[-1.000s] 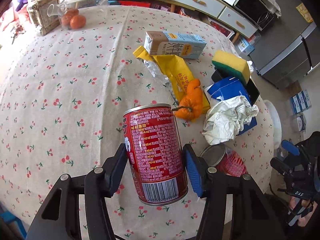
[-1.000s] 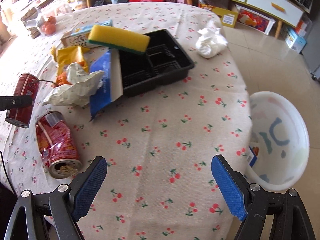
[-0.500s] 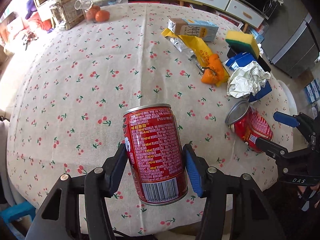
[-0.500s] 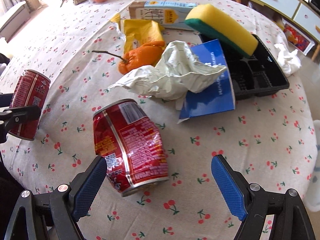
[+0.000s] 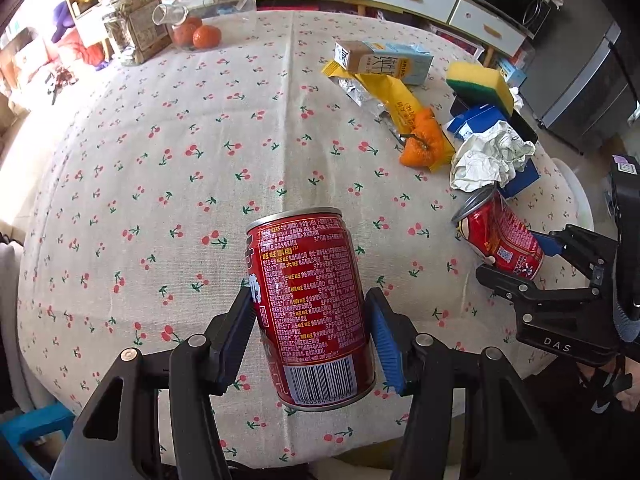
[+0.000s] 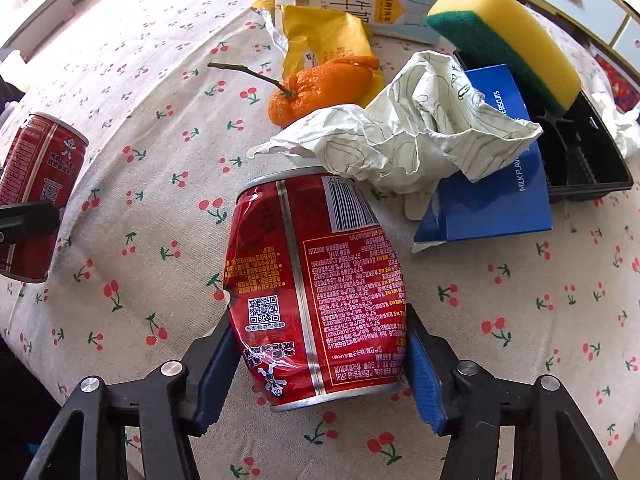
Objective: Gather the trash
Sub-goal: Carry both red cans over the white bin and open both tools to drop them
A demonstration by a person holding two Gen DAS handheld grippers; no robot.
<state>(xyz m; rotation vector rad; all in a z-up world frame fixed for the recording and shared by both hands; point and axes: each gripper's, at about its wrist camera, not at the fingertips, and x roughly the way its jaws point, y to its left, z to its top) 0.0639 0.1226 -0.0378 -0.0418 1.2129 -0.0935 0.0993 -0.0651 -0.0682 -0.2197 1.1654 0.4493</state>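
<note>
your left gripper (image 5: pixel 310 340) has its jaws clamped on an upright red tin can (image 5: pixel 310 304); your right gripper (image 6: pixel 316 364) jaws are closing around the dented red can (image 6: pixel 316 284) lying on the counter (image 6: pixel 520 320). crumpled white paper (image 6: pixel 404 136), orange peel (image 6: pixel 320 88) and yellow wrapper (image 6: pixel 324 36) remain.

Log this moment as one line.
left gripper: holds upright can | right gripper: fingers closing around dented can on table | trash remains

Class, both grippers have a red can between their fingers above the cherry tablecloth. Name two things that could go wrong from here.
1. The right gripper is closing on the dented can, which lies under the crumpled paper; lifting may drag the paper along.
2. The left gripper grips the upright can only near its base, so it could tip or slip.
</note>
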